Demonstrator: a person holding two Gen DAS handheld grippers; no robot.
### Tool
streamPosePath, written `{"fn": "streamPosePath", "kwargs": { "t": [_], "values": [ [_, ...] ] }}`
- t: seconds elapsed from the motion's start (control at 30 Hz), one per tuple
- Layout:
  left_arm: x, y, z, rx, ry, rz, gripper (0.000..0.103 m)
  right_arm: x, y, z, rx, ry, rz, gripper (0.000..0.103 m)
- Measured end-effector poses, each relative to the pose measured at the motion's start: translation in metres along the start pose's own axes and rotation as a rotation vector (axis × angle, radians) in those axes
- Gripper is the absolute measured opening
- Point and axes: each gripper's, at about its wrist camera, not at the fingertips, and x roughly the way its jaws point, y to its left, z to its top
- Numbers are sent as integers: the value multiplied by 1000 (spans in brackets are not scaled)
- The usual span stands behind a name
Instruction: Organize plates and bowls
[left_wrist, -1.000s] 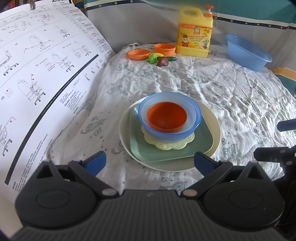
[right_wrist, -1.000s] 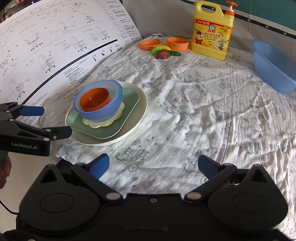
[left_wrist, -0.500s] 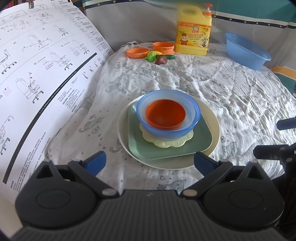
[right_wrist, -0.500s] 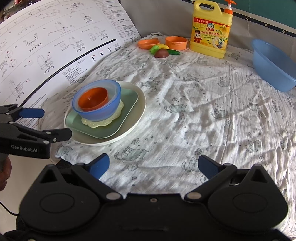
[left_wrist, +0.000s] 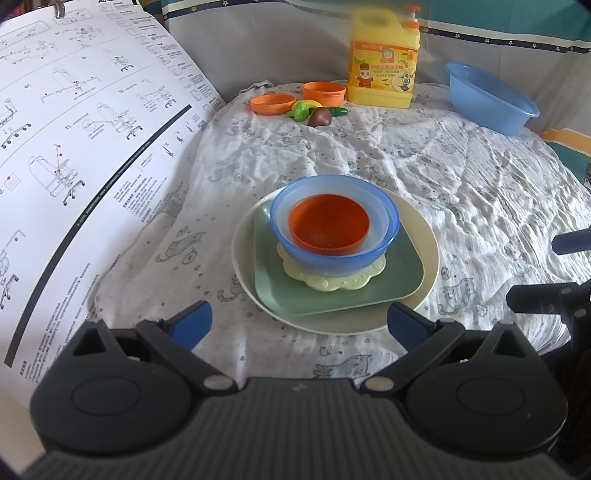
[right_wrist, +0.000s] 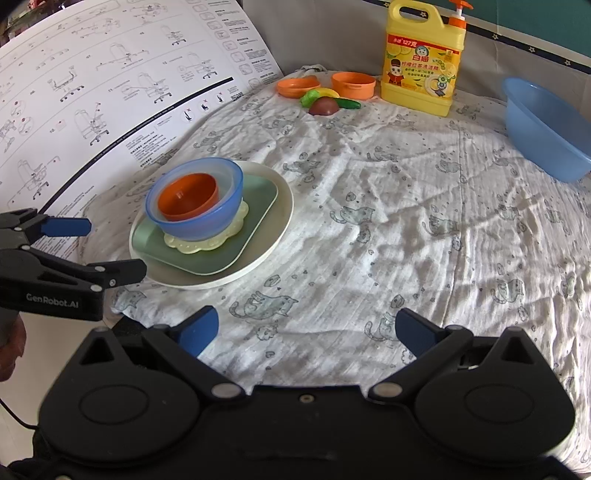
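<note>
Your left gripper (left_wrist: 297, 321) is spread and empty at lower centre, just short of the stack: small orange plastic bowl (left_wrist: 328, 226) nested in a translucent blue bowl (left_wrist: 334, 254), on a pale yellow scalloped saucer (left_wrist: 332, 282), green square plate (left_wrist: 402, 277) and cream round plate (left_wrist: 430, 251). Your right gripper (right_wrist: 306, 326) is likewise spread, holding nothing. The blue plastic basin (left_wrist: 487, 98), upper right, is empty.

A round table is covered by a wrinkled white cloth (right_wrist: 388, 206) printed with small grey cats. A large sheet of chair-assembly instructions (left_wrist: 74, 140) is propped along its left side. Behind the table, a pale grey fabric backdrop (left_wrist: 280, 44) is seen, topped by a dark star-patterned band (left_wrist: 517, 42) and teal cloth above. Patchy daylight is cast across the cloth.
</note>
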Motion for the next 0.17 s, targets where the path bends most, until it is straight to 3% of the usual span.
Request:
{"fn": "streamPosePath", "kwargs": {
  "t": [0.17],
  "values": [
    [-1,0,0,9,-3,-3,103,-1,1,0,-8,-7,2,103]
  ]
}}
